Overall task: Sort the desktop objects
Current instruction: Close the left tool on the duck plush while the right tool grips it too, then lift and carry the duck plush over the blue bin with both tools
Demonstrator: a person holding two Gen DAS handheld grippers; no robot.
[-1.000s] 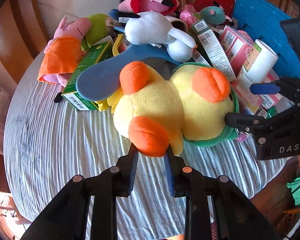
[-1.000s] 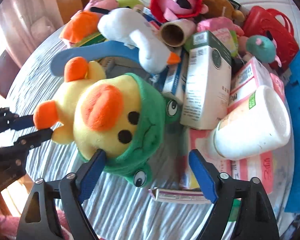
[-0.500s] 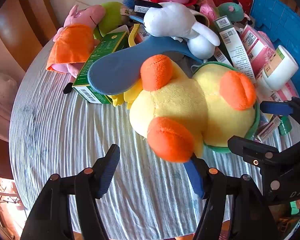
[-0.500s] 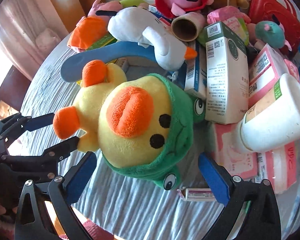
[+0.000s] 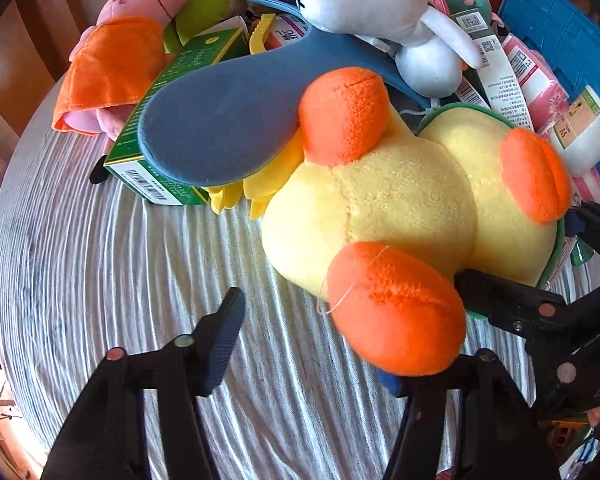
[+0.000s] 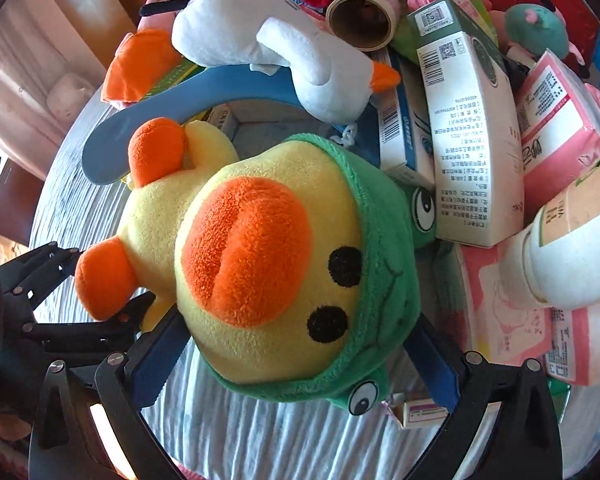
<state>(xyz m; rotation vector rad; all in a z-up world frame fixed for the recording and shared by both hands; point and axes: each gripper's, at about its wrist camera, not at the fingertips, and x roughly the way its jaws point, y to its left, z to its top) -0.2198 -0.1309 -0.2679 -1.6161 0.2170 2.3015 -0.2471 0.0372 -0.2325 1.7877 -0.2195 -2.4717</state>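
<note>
Currently the yellow duck plush (image 6: 260, 256) in its green frog hood lies on the grey ribbed tablecloth (image 5: 100, 272), at the near edge of the object pile.

Right gripper (image 6: 300, 364): blue pads against both sides of the hooded head, one at the yellow cheek, the other at the hood. Jaws stand wide but are filled by the head; they appear to grip it.

Left gripper (image 5: 312, 352): spread wide, holding nothing. Its left finger (image 5: 220, 344) sits over bare cloth; the right finger is mostly hidden behind the duck's near orange foot, so contact there cannot be told.

Duck's surroundings:
- Far foot overlaps the end of a blue flat paddle-shaped piece (image 5: 220, 120), which lies over a green box (image 5: 168, 120).
- White plush (image 5: 380, 12) rests on the paddle's far part.
- Pink plush in an orange dress (image 5: 112, 64) lies at the pile's left, near the table rim.
- On the hood side: a tall white-and-green carton (image 6: 468, 128), pink packets (image 6: 556, 120), and a white bottle (image 6: 576, 252) on its side, all just beside the hood.
- Small box (image 6: 420, 412) lies just under the hood, near the right gripper's right finger.

Open room: bare cloth left of and in front of the duck, out to the rounded table edge. Clutter closes off the far and right sides.
</note>
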